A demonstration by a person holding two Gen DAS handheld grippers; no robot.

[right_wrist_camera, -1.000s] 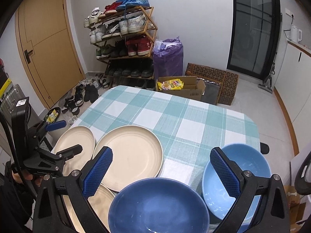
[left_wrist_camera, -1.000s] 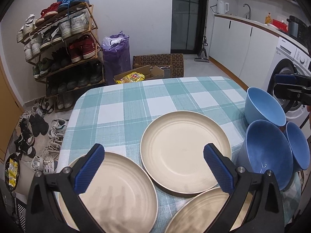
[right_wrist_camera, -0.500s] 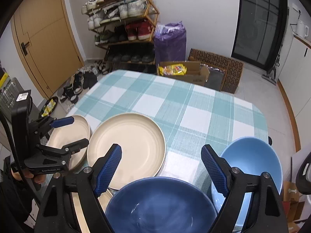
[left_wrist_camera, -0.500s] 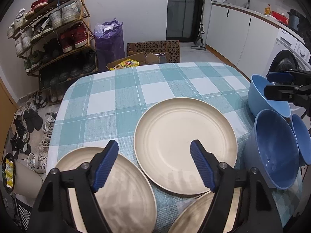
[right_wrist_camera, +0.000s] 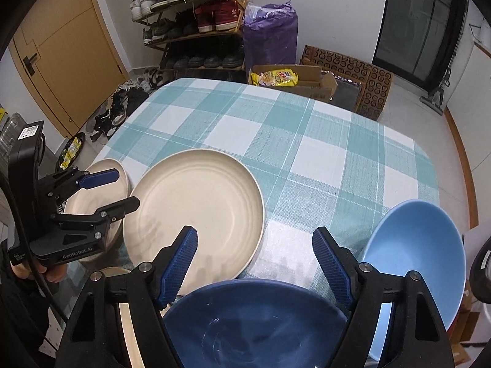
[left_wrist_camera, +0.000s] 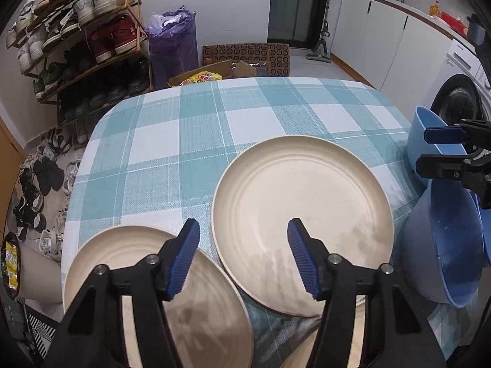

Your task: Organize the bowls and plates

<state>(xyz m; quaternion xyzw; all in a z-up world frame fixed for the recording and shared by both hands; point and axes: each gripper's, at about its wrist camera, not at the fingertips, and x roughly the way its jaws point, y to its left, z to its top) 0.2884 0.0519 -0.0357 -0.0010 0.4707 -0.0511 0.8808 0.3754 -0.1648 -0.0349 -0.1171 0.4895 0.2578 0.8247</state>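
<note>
A large cream plate (left_wrist_camera: 302, 211) lies mid-table on the checked cloth; it also shows in the right wrist view (right_wrist_camera: 196, 211). A second cream plate (left_wrist_camera: 129, 263) lies at the near left, under my left gripper (left_wrist_camera: 244, 245), which is open and empty above the gap between the two plates. A third plate's edge (left_wrist_camera: 310, 349) shows at the bottom. My right gripper (right_wrist_camera: 254, 260) is open and empty above a dark blue bowl (right_wrist_camera: 254, 325). A light blue bowl (right_wrist_camera: 420, 245) sits to its right.
The table (left_wrist_camera: 214, 122) has a teal and white checked cloth. A shoe rack (left_wrist_camera: 76, 40), a purple bag (left_wrist_camera: 173, 46) and cardboard boxes (left_wrist_camera: 214, 73) stand beyond its far edge. A washing machine (left_wrist_camera: 460, 92) stands at the right.
Both grippers have narrowed their opening and moved forward and lower over the dishes. The plates and bowls have not moved.
</note>
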